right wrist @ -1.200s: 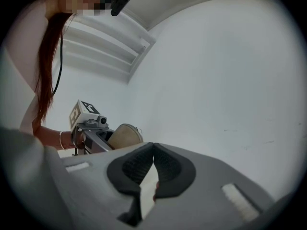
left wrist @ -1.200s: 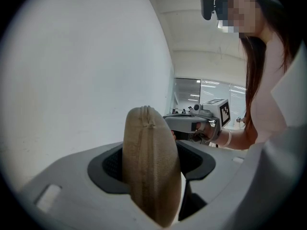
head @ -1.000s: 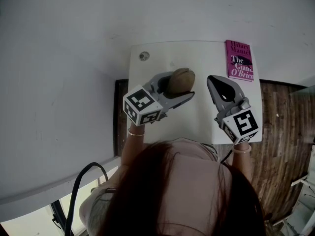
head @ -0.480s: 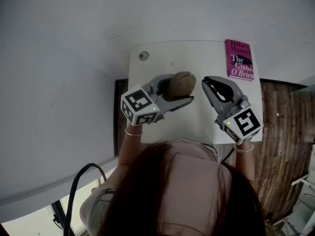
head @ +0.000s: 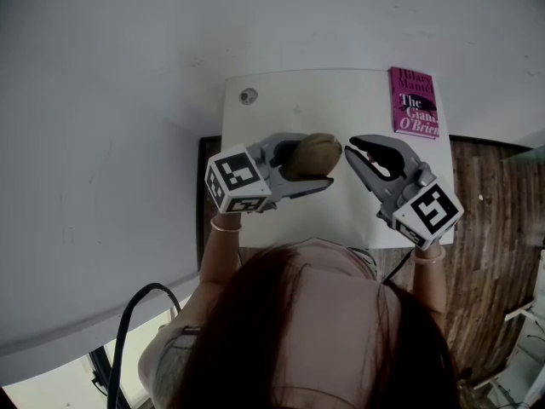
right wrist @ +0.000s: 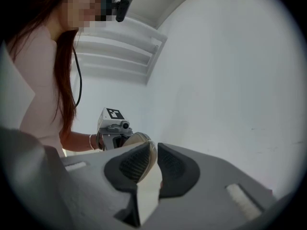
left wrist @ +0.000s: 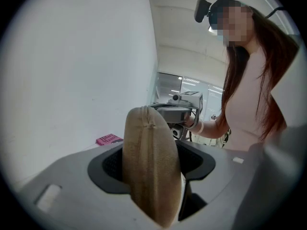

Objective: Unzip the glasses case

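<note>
A tan glasses case (head: 313,150) is being seen at centre frame; the left gripper (head: 317,162) and right gripper (head: 349,152) are being shown in grey with black-and-white square-marked cubes; a magenta book (head: 415,102) is being displayed at upper right, on a white table (head: 281,109)

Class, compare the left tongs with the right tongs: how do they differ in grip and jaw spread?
The left tongs are clamped on the tan glasses case; the right tongs have nothing between them. The left jaws are spread wide by the case; the right jaws, which have just been opening, show only a narrow gap. Both hover over the white table.
</note>
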The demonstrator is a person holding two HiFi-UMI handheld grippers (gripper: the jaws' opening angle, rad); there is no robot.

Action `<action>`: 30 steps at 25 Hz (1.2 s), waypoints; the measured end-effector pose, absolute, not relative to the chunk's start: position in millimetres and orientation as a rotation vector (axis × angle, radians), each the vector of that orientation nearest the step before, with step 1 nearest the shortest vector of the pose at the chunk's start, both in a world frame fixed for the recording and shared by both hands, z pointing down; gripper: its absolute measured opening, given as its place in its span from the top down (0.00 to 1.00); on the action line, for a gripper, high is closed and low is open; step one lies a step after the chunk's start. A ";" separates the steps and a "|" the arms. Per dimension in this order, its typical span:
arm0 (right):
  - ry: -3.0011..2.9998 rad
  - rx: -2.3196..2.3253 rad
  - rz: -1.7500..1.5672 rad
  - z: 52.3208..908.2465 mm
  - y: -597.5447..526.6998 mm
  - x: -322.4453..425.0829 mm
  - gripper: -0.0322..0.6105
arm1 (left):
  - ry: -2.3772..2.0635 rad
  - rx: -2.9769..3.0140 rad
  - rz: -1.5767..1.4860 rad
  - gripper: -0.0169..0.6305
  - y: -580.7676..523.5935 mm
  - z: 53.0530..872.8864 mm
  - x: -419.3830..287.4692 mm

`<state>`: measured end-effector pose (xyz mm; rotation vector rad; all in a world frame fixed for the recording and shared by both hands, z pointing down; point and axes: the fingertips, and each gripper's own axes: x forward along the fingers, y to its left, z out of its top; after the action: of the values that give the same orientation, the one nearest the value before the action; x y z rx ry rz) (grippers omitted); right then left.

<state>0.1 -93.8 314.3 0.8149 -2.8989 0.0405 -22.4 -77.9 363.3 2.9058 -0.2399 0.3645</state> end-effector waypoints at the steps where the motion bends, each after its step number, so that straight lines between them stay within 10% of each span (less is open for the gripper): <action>1: -2.903 0.796 0.041 314.3 -92.4 -0.3 0.86 | -0.219 2.906 0.366 0.52 -76.3 362.8 -21.6; 30: -3.026 0.192 0.377 315.3 -60.4 3.5 0.76 | 0.261 2.843 0.532 0.52 -34.0 370.9 -7.3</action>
<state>3.5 -60.4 315.3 0.1922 -3.0257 0.3769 -7.3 -34.0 370.9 2.8425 0.2611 0.5319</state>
